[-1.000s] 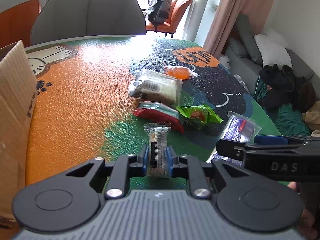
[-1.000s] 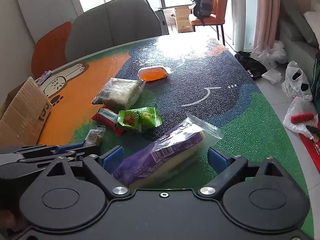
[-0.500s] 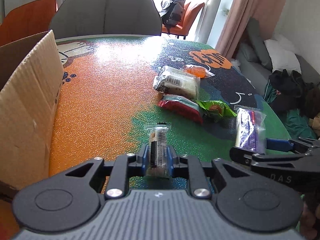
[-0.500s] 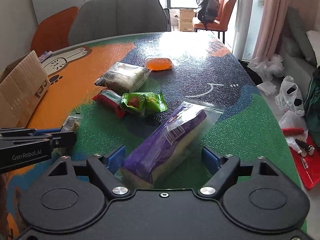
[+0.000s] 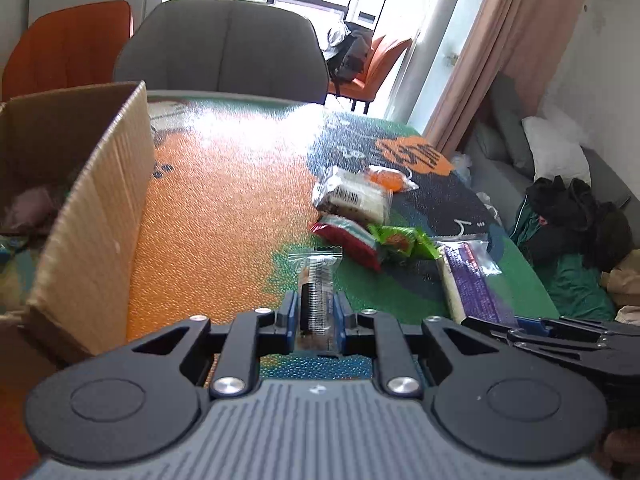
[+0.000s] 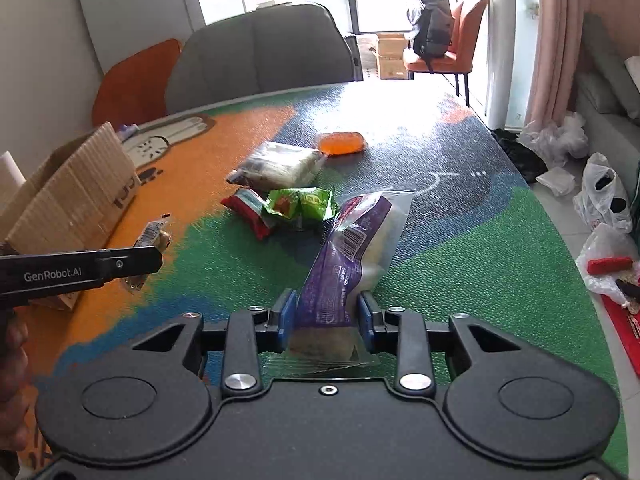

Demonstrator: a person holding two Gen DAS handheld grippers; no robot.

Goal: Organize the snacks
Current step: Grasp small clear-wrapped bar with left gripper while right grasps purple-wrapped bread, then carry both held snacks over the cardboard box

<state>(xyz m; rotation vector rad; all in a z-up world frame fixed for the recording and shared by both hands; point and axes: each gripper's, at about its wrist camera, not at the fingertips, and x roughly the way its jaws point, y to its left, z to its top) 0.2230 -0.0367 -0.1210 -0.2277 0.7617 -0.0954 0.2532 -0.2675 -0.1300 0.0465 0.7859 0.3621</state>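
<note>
My left gripper (image 5: pixel 314 314) is shut on a small clear-wrapped dark snack bar (image 5: pixel 317 280), held above the table beside the open cardboard box (image 5: pixel 92 216) on my left. My right gripper (image 6: pixel 325 316) is shut on a long purple snack bag (image 6: pixel 352 248), lifted off the table. On the table lie a red packet (image 6: pixel 246 210), a green packet (image 6: pixel 300 204), a clear bag of pale snacks (image 6: pixel 276 166) and an orange packet (image 6: pixel 340 142). The left gripper and its bar (image 6: pixel 154 236) show at the left of the right wrist view.
The box holds something pinkish (image 5: pixel 28 208) inside. A grey chair (image 5: pixel 224 56) and an orange chair (image 5: pixel 68 48) stand at the far side of the colourful table (image 5: pixel 224 184). A sofa with clothes (image 5: pixel 568 208) is on the right.
My right gripper closed on the purple bag and lifted it. My left gripper carried the snack bar up and left, closer to the cardboard box.
</note>
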